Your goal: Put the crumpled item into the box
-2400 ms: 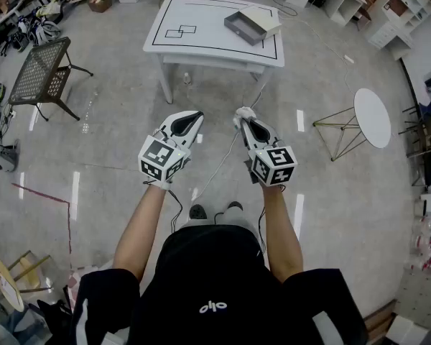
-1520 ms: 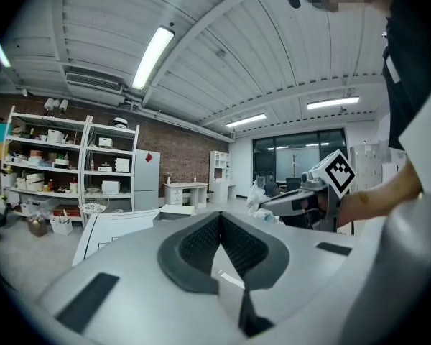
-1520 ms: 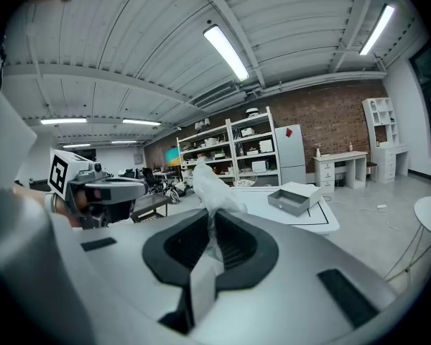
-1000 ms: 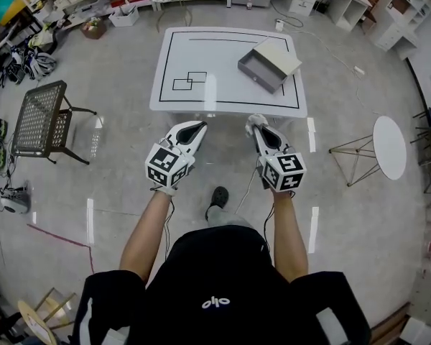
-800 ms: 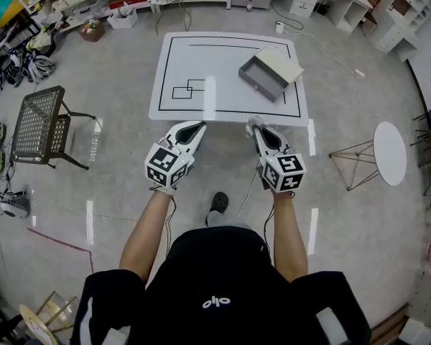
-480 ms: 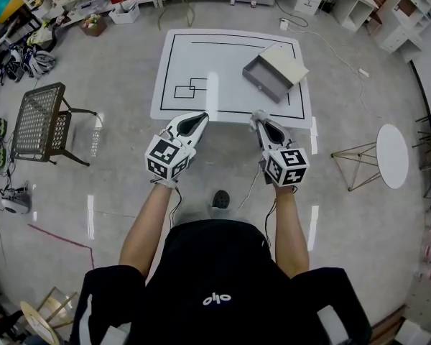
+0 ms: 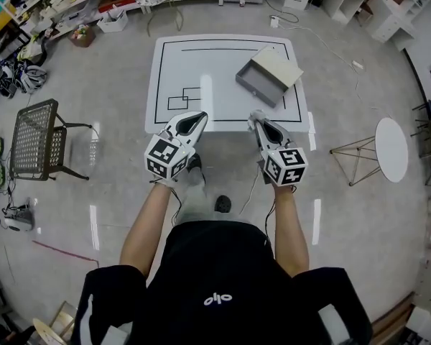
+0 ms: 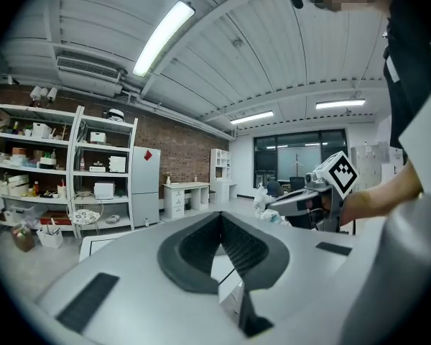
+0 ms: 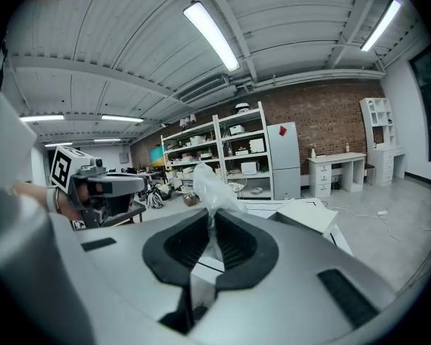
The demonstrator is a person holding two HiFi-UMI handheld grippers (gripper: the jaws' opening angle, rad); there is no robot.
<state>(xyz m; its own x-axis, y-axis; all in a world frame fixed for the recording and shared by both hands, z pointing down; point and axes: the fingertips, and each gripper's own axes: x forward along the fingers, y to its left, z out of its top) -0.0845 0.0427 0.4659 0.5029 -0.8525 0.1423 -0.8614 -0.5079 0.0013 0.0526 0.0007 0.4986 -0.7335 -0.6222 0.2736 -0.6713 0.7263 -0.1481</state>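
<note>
I see a risk in the grip: the right gripper [image 9: 212, 221] has its fingers clamped on only a thin tail of the crumpled plastic wrap [image 9: 207, 182]. It could slip to the floor before reaching the open grey box [image 7: 262, 81] across the tabletop [image 7: 194, 60]. The left gripper [image 8: 220, 220] has its fingers pressed together, empty.

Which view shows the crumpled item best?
Right gripper view: the crumpled item stands large, pinched in the right gripper. Head view shows a white speck at that gripper's tip; left gripper view shows it small.
</note>
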